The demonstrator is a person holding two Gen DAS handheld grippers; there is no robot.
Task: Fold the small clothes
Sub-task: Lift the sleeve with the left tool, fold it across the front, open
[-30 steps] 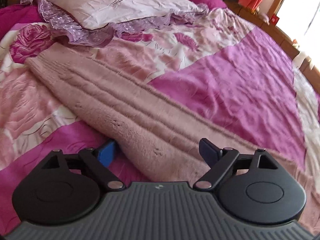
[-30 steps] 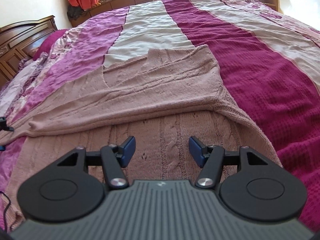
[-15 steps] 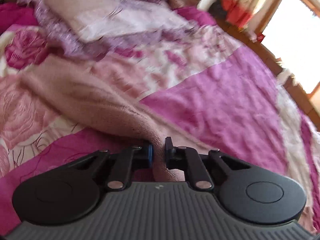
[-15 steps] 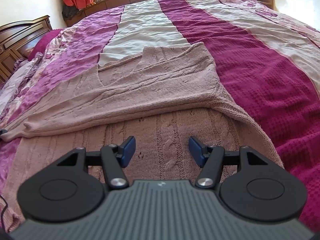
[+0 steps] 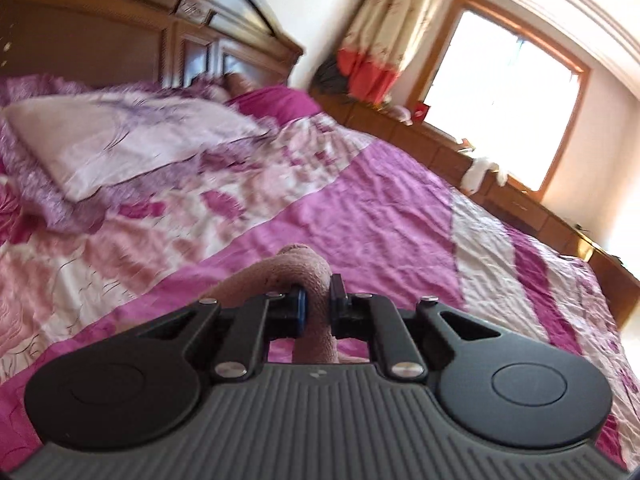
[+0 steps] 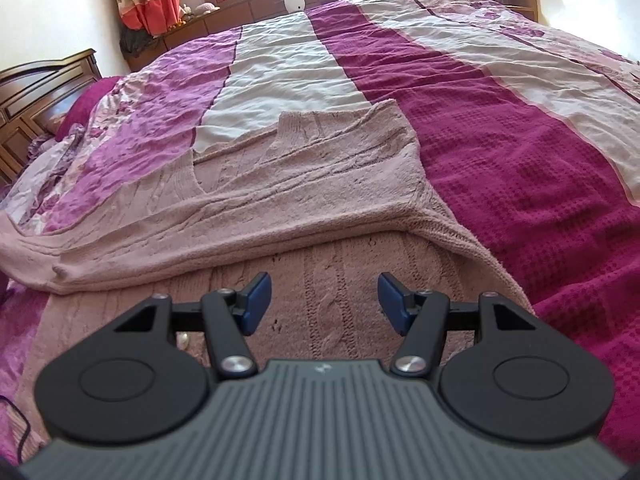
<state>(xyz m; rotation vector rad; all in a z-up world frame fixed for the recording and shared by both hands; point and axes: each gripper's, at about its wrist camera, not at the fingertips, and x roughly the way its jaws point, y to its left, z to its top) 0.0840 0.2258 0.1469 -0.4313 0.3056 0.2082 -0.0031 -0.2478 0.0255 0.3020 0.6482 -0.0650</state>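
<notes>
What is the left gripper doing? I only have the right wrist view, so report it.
Observer: The left gripper is shut on a bunched fold of the pink sweater.
Operator: Tell me where it is pointing.
Observer: Toward the pillow and the wooden headboard.
Operator: Say whether the held fabric lies flat.
Observer: No, it loops up above the fingers, off the bedspread.
</notes>
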